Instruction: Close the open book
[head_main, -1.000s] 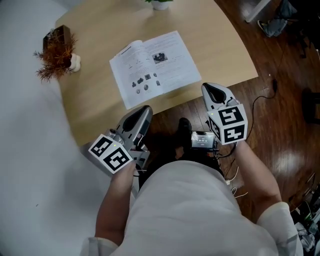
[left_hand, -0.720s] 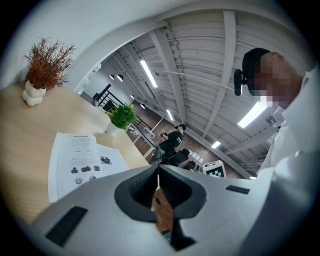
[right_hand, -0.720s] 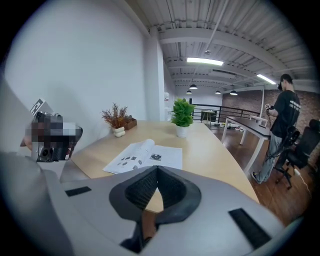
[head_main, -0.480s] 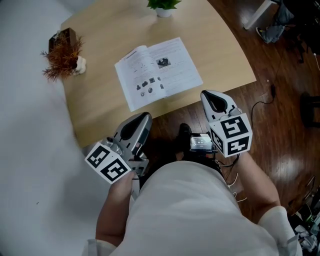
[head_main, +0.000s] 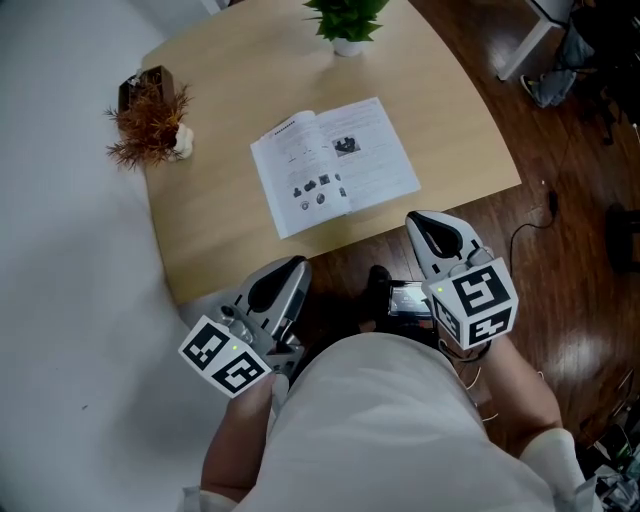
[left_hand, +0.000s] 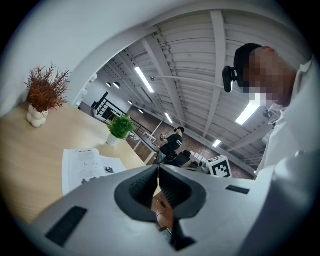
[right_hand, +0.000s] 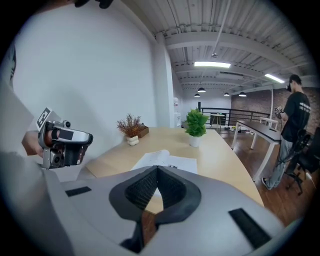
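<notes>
Head view looks steeply down on a dark wooden floor (head_main: 570, 200) and, standing on it, a pale wooden table (head_main: 220, 230) with a curved near edge. The person's white shirt (head_main: 370, 420) fills the bottom of that view, with both forearms reaching forward from it.

The book (head_main: 335, 165) lies open and flat near the middle of the table, its printed pages facing up and its spine running away from the person. It sits a little back from the near edge, touched by nothing. In the right gripper view the same book (right_hand: 165, 161) shows just above the tong tips, its left page slightly arched.

The left tongs (head_main: 292, 266) are held just off the near edge of the table, pointing toward the book but well short of it. In the left gripper view the left tongs (left_hand: 158, 167) are pressed together at the tips with nothing between them. The right tongs (head_main: 418, 220) hover over the floor beside the table's near edge, also apart from the book. In their own view the right tongs (right_hand: 157, 169) meet at the tips too, gripping nothing.

A green plant (head_main: 347, 22) in a white pot stands at the far edge of the table. A dried reddish plant (head_main: 150, 125) in a small white vase stands at the far left corner.
</notes>
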